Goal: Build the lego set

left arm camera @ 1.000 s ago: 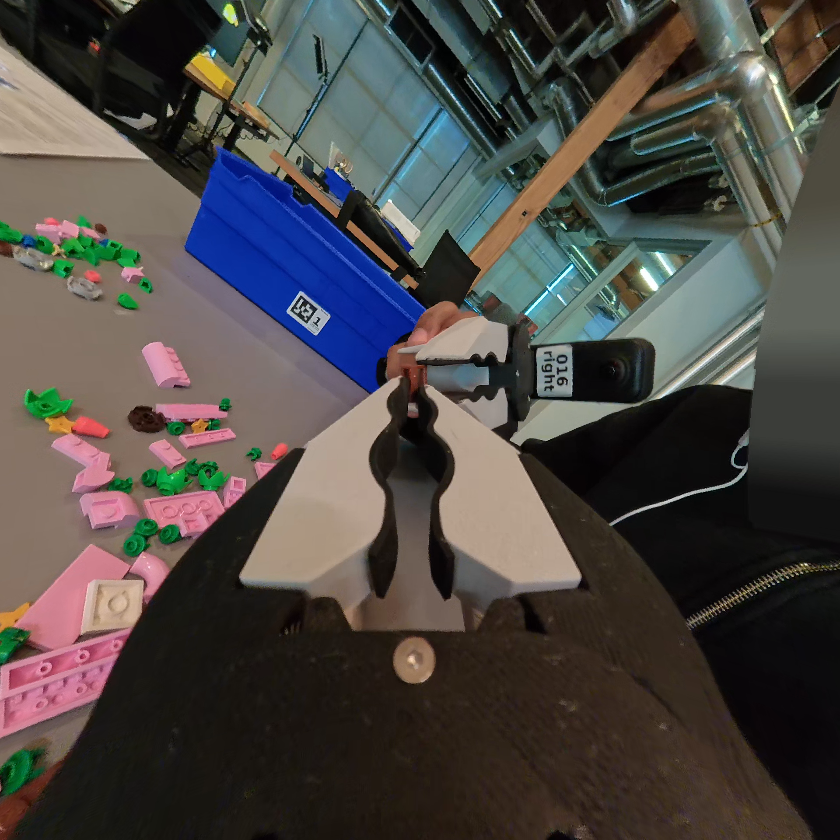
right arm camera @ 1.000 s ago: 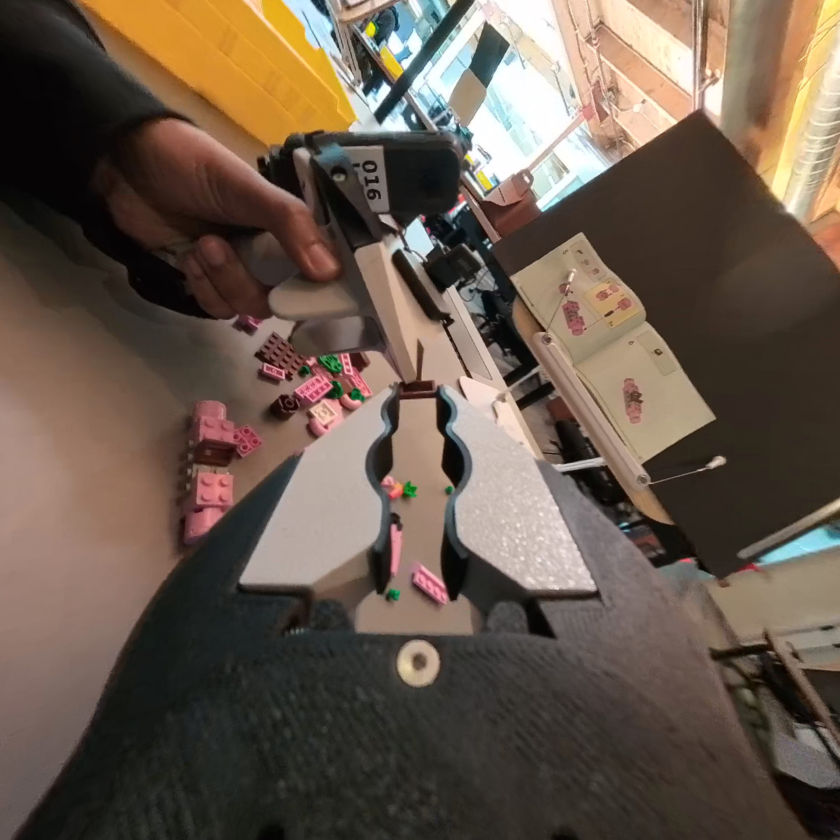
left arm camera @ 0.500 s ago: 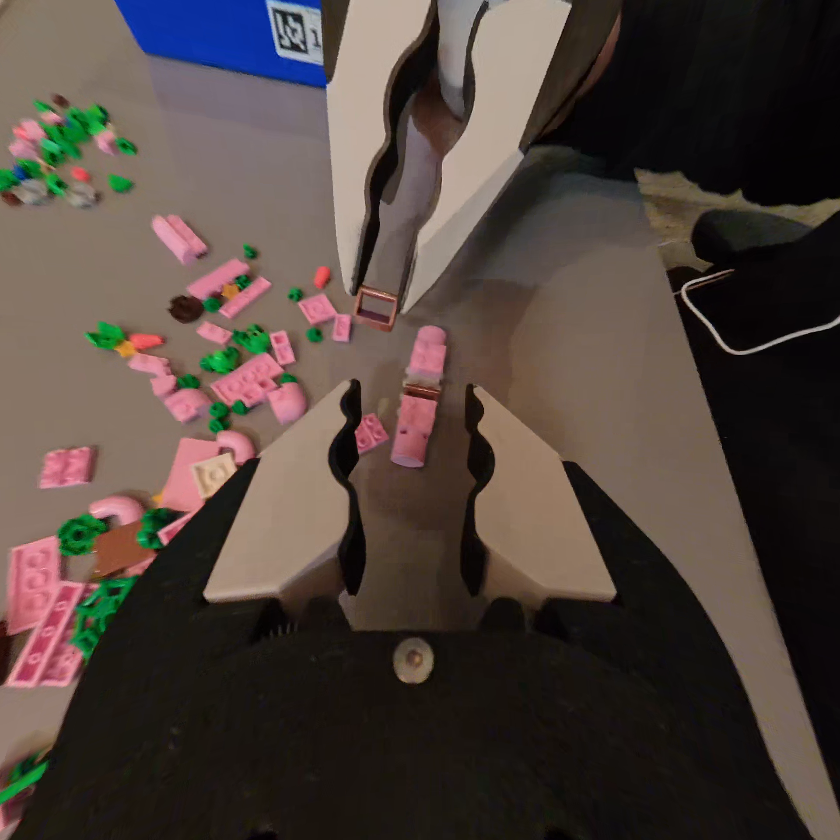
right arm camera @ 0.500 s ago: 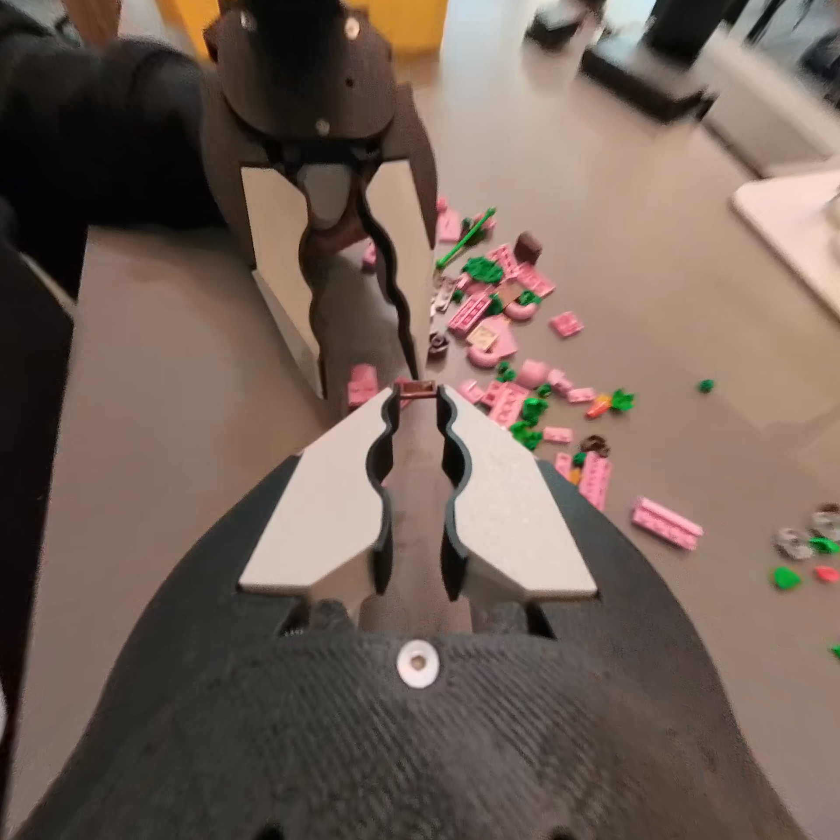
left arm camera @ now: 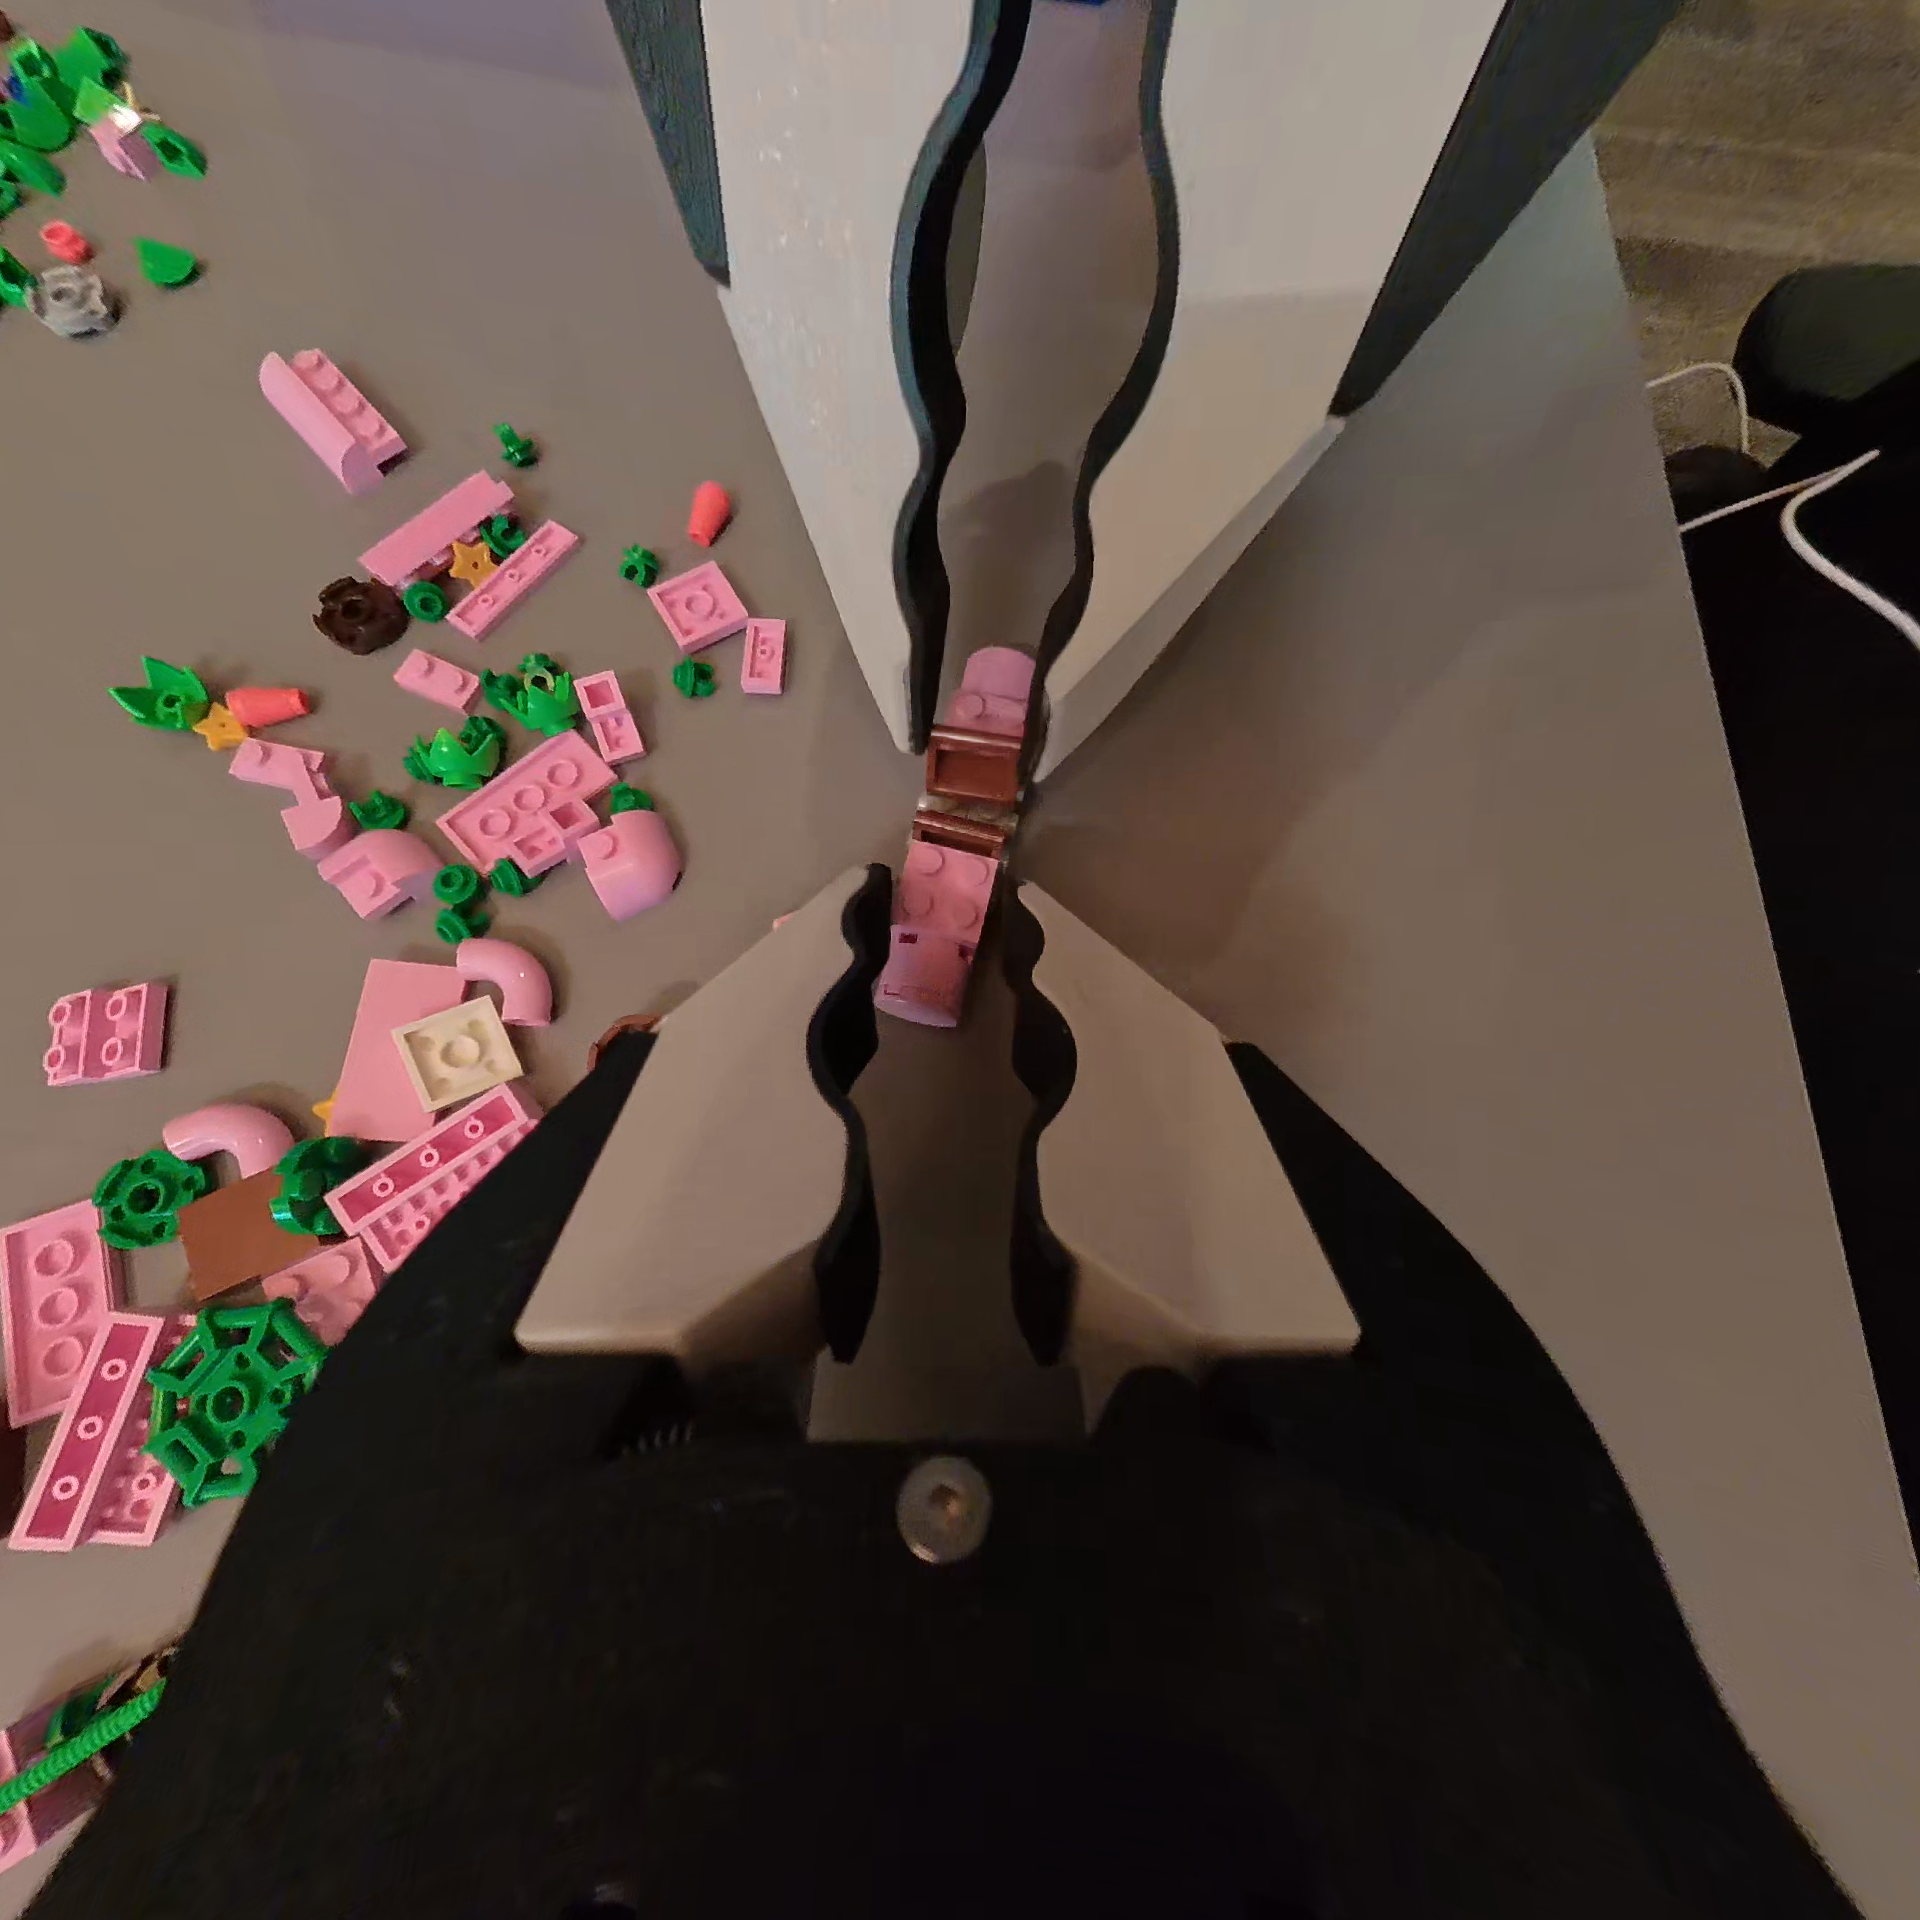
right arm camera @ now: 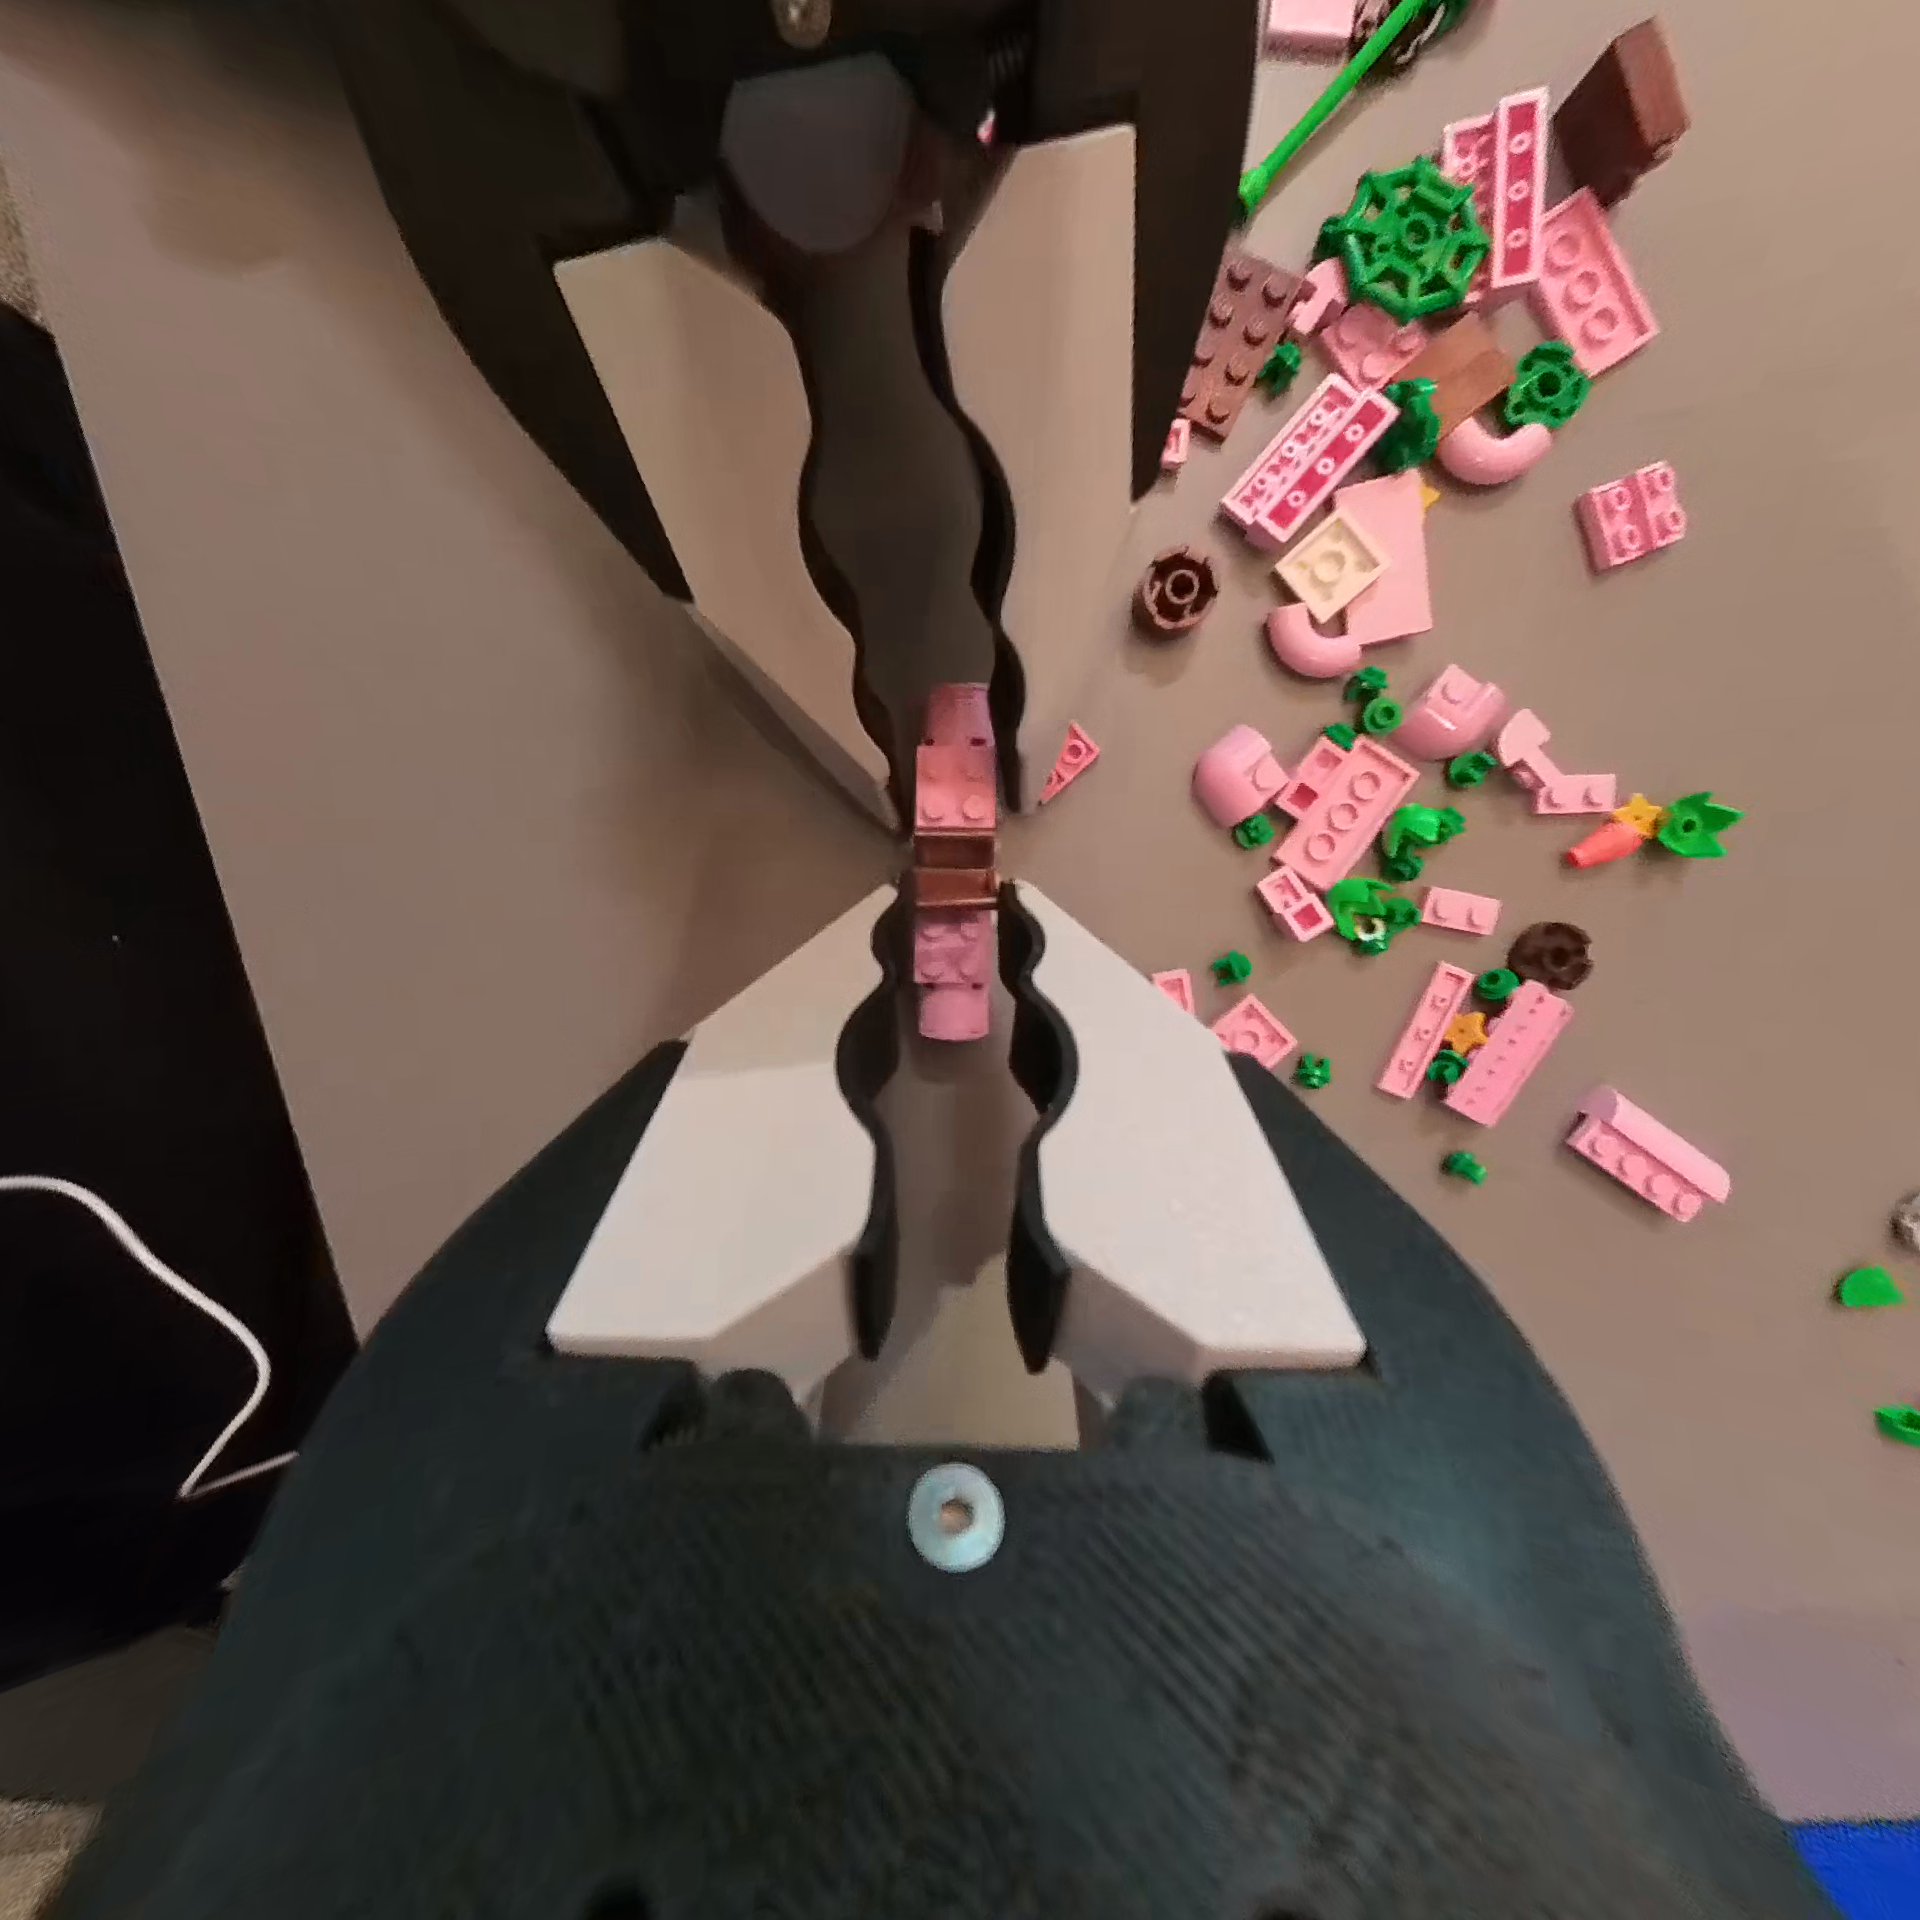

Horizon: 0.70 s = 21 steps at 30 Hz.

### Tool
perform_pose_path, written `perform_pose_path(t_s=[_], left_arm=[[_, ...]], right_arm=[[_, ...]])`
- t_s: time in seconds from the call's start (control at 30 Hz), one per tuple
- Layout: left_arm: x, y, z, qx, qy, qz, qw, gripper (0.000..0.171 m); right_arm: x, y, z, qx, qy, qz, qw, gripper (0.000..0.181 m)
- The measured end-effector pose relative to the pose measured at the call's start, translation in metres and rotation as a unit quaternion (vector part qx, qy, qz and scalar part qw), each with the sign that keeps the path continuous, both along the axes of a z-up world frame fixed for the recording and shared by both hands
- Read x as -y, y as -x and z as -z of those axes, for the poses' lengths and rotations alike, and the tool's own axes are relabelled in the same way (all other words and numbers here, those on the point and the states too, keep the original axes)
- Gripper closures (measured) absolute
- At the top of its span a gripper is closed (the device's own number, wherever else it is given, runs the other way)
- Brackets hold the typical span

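A long pink assembly (left arm camera: 935,914) with a brown part (left arm camera: 961,831) in its middle lies on the grey table (left arm camera: 1299,831). My left gripper (left arm camera: 940,894) is shut on its near pink end, and both pads touch its sides. My right gripper (left arm camera: 977,743) comes in from the far side, tip to tip with the left. It is shut on a small brown frame piece (left arm camera: 971,769), held just over the assembly's middle. In the right wrist view, my right gripper (right arm camera: 948,894) grips the brown piece (right arm camera: 951,891). The left gripper (right arm camera: 951,805) flanks the pink assembly (right arm camera: 954,769) opposite.
Loose pink, green and brown bricks (left arm camera: 520,810) are scattered on the table left of the grippers, on the right in the right wrist view (right arm camera: 1340,821). The table edge (left arm camera: 1662,623) runs on the other side, with dark clothing and a white cable (left arm camera: 1829,561) beyond. My two grippers' fingertips are within a few centimetres of each other.
Both grippers came down from tip to tip in the air to the table. The left one opened wide, then closed on the pink assembly. The right one kept the brown piece throughout.
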State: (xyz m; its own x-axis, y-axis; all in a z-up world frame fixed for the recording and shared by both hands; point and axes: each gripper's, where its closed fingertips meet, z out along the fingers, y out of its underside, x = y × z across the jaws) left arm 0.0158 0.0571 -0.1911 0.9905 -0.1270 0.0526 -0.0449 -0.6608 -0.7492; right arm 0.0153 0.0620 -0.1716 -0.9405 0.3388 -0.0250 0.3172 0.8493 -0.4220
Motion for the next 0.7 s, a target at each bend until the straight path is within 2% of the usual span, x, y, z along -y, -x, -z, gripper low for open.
perform_pose_path(t_s=[0.17, 0.7], left_arm=[[0.0006, -0.0021, 0.0007, 0.007, 0.003, 0.005, 1.000, 0.154], [0.0007, -0.0023, 0.0017, 0.014, 0.006, 0.003, 1.000, 0.153]], right_arm=[[-0.0001, 0.0000, 0.0075, 0.020, -0.035, 0.006, 0.999, 0.166], [-0.0016, -0.0017, 0.0091, 0.067, -0.072, 0.019, 0.995, 0.167]])
